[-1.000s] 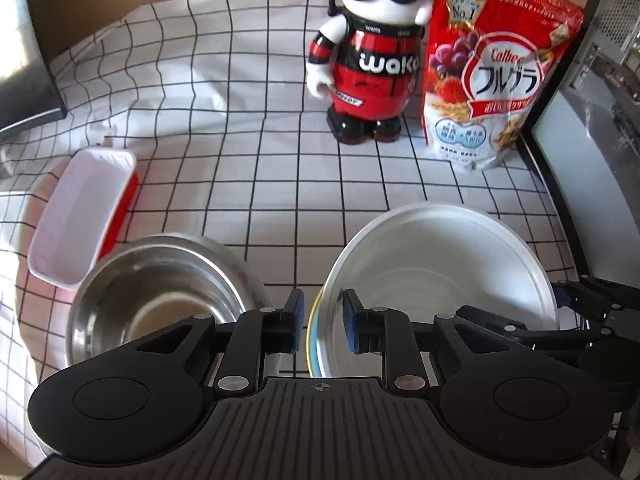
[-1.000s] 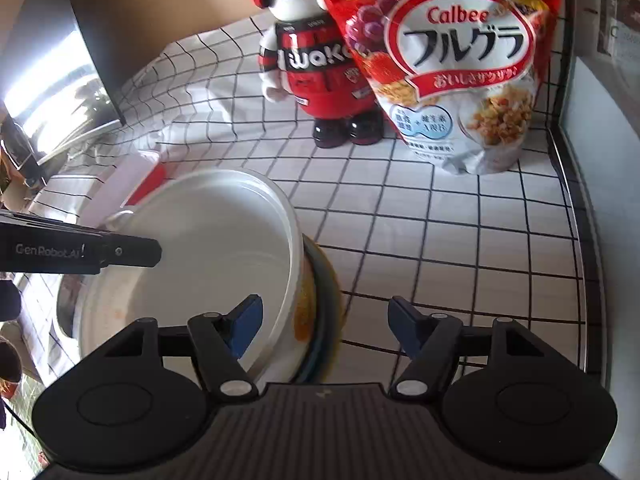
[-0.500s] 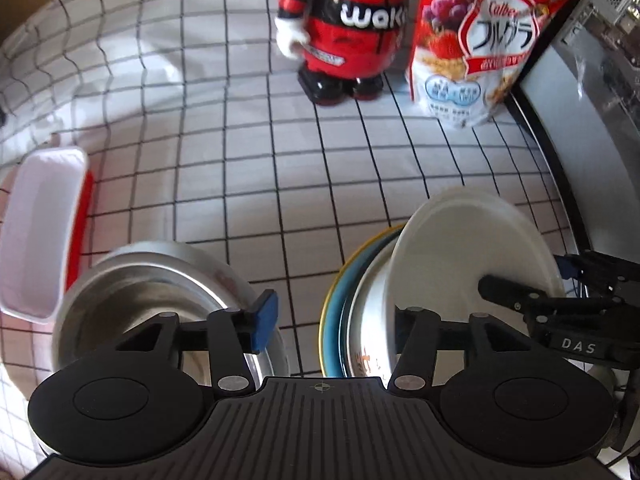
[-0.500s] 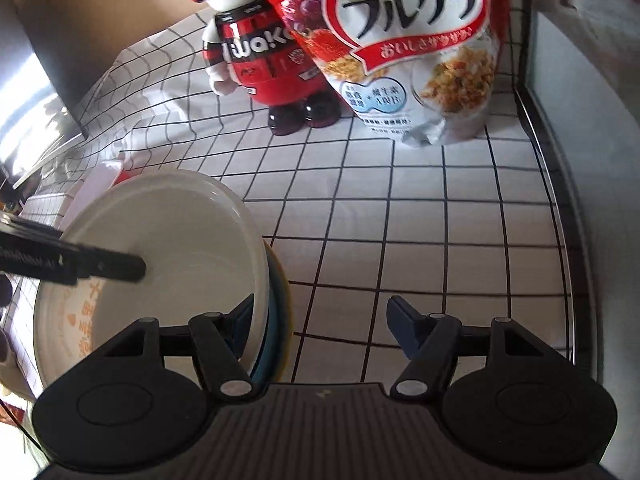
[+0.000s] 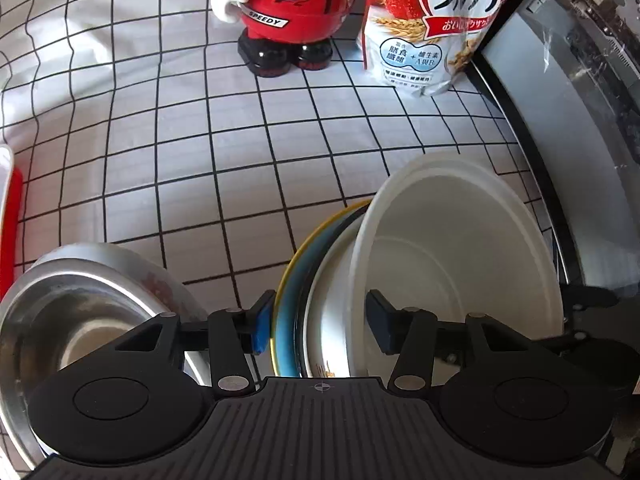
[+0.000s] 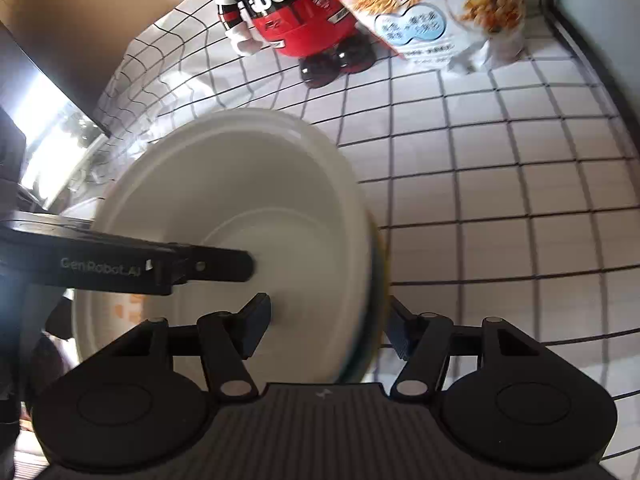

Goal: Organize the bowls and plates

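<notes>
A white bowl (image 5: pixel 460 256) sits nested in a stack with a blue plate rimmed in yellow (image 5: pixel 286 312) under it; the stack is tilted up on edge. My left gripper (image 5: pixel 318 326) is shut on the stack's near rim, one finger outside the plate, one inside the bowl. In the right wrist view the same white bowl (image 6: pixel 240 208) is straddled by my right gripper (image 6: pixel 328 326), shut on its opposite rim with the plate edge (image 6: pixel 376 280). A steel bowl (image 5: pixel 76 320) sits on the cloth to the left.
A red and white robot figure (image 5: pixel 288 12) and a cereal bag (image 5: pixel 432 28) stand at the back on the checked cloth (image 5: pixel 200 140). A red and white box (image 5: pixel 8 208) lies far left. A dark appliance (image 5: pixel 580 120) borders the right.
The left gripper opened wide, then closed around the whole stack rim. The right gripper closed on the opposite rim. The stack has tipped up and both cameras moved forward.
</notes>
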Motion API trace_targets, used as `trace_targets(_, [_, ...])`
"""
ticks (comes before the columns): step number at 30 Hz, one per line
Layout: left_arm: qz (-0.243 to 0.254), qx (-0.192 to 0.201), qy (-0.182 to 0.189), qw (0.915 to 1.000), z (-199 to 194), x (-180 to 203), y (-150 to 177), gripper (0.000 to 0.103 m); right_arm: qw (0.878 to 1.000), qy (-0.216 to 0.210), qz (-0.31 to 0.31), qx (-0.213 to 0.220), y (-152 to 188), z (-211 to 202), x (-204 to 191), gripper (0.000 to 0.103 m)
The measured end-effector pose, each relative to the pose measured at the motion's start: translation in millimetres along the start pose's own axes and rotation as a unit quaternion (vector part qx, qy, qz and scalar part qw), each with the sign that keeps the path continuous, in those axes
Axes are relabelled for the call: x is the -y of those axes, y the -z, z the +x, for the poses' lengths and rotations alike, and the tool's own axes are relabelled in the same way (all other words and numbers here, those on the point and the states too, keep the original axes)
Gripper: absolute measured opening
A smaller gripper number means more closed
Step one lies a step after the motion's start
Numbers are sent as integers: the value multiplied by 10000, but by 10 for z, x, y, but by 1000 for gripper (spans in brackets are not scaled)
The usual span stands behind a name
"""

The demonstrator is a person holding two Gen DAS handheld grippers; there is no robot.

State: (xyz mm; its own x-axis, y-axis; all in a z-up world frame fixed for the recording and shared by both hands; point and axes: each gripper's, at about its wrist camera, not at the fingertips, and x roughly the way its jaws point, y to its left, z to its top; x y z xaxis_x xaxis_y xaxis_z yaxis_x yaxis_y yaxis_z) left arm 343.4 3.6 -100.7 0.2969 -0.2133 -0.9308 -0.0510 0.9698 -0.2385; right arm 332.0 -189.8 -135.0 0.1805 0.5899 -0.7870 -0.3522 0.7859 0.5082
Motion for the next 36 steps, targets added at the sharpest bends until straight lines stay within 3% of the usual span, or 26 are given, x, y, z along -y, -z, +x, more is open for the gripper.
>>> trace_targets(13, [-220,11,25,9998,-11,-2,81,52,9996,-163,-166,-180,80,-17,-11,62])
trace_targets(24, [-746,258,-227,9966,-179,54,614,54,9944,-512,-715,-579,244,-42,-93,62])
trace_targets(30, [-1347,530,-355,9888,-282,-26,901,52,9916,-685,-842,-699,242,6,-209,62])
trace_targets(36, [-1313,609,-406,9886,-323,-25,971,53,9917,-704,-837,-669,196,15,-220,62])
